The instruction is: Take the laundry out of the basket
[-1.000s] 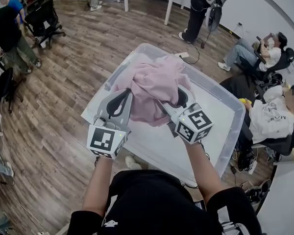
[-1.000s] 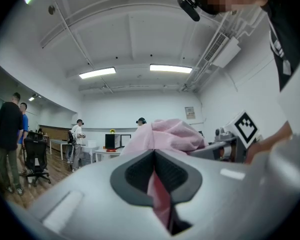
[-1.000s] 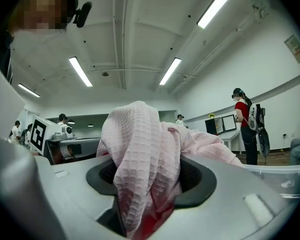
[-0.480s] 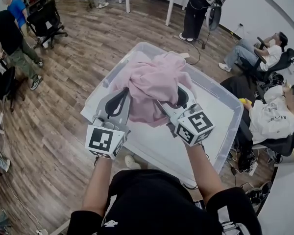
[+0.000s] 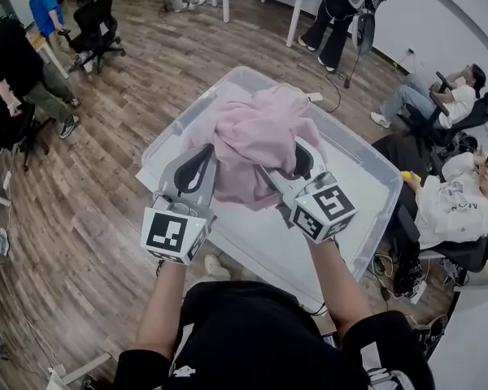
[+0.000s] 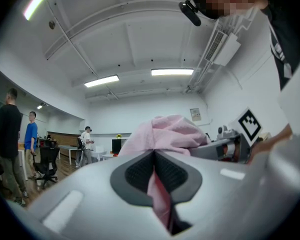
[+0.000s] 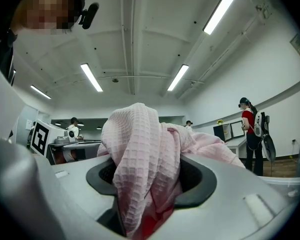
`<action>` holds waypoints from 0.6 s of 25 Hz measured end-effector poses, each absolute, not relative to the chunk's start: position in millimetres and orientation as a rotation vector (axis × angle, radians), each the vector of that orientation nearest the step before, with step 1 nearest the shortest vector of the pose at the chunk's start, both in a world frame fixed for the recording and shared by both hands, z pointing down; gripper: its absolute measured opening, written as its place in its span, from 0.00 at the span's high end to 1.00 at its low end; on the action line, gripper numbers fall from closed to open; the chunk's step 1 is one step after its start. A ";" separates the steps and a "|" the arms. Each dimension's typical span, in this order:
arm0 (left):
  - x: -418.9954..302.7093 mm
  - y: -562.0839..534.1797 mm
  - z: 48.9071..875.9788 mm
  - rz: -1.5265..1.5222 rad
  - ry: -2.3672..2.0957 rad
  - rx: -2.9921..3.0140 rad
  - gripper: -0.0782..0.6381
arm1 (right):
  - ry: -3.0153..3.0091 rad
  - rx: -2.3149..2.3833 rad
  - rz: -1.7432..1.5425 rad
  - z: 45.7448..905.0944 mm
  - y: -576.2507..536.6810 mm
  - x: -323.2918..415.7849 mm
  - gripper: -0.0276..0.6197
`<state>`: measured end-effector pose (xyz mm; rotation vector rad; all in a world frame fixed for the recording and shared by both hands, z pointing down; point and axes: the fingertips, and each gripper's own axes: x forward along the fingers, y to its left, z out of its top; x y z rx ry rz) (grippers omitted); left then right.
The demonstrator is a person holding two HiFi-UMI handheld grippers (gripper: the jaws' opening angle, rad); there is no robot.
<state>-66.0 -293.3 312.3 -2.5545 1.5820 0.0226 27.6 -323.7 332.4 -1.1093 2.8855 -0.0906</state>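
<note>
Pink waffle-weave laundry hangs bunched between the two grippers in the head view. It is raised above the clear plastic basket, whose pale bottom shows bare beneath it, and no other clothing is visible inside. The left gripper takes the cloth's left side and the right gripper its right side, both tilted upward, probably so the soft bundle is carried at two places and no loose end trails back over the rim. The basket sits above a wooden floor, and the load is over it rather than beside it, so I judge the lift done but the carry-away not yet. In the left gripper view, the jaws are pressed nearly together on a thin fold of pink fabric that runs down between the dark pads, with the rest heaped just beyond the tips. In the right gripper view, the jaws stand partly apart because a thick wad of the same fabric fills the gap and spills over the pads. That looks like a firm pinch on a bulky fold.
</note>
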 end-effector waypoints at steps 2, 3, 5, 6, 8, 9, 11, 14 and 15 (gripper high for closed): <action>-63.9 -287.5 311.2 0.025 1.598 -2.544 0.88 | 2.890 -1.091 -0.091 331.0 -319.0 29.2 0.54; -62.6 -284.5 311.0 0.025 1.608 -2.542 0.88 | 2.893 -1.082 -0.092 330.5 -316.6 30.0 0.54; -58.8 -277.7 311.8 0.021 1.632 -2.543 0.88 | 2.896 -1.063 -0.092 330.2 -311.3 32.8 0.54; -56.4 -274.4 312.5 0.022 1.640 -2.537 0.88 | 2.898 -1.054 -0.091 330.5 -308.4 34.8 0.54; -51.7 -269.0 313.5 0.030 1.646 -2.516 0.88 | 2.901 -1.045 -0.088 331.9 -303.1 39.7 0.54; -49.6 -266.9 313.7 0.031 1.652 -2.513 0.88 | 2.902 -1.041 -0.087 332.2 -301.2 41.6 0.54; -47.4 -263.7 313.3 0.026 1.672 -2.518 0.88 | 2.903 -1.030 -0.088 330.8 -299.3 42.9 0.54; -46.7 -261.5 311.0 0.020 1.683 -2.497 0.88 | 2.902 -1.010 -0.093 329.2 -298.0 43.1 0.54; -46.0 -261.0 310.9 0.016 1.687 -2.492 0.88 | 2.902 -1.004 -0.094 329.3 -297.9 43.5 0.54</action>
